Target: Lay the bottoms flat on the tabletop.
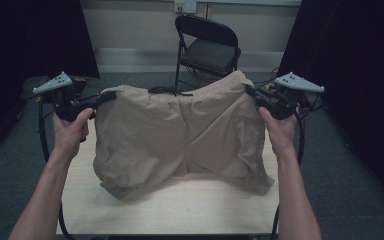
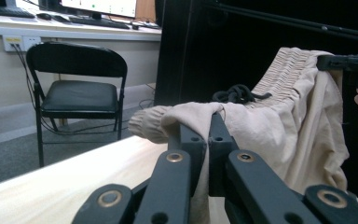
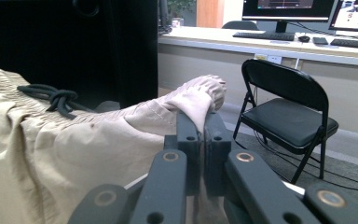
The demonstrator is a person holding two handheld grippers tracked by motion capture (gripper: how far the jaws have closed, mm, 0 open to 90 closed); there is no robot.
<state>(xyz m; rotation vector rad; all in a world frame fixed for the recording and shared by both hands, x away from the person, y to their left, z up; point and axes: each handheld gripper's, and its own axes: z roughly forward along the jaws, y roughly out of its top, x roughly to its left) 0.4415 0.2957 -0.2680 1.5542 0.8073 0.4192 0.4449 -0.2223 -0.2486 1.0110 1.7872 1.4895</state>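
A pair of beige shorts (image 1: 180,135) hangs spread out above the wooden table (image 1: 180,210), its leg hems resting on the tabletop. My left gripper (image 1: 111,95) is shut on the left end of the elastic waistband (image 2: 168,119). My right gripper (image 1: 250,91) is shut on the right end of the waistband (image 3: 200,95). A black drawstring (image 3: 51,97) lies knotted at the waistband's middle. In the left gripper view the right gripper (image 2: 324,62) shows farther off, holding the shorts' other corner (image 2: 303,70).
A black folding chair (image 1: 207,47) stands just beyond the table's far edge. Dark curtains (image 1: 30,35) hang at both sides. Grey carpet (image 1: 350,165) surrounds the table. A desk with monitors and keyboards (image 3: 284,32) runs along the back wall.
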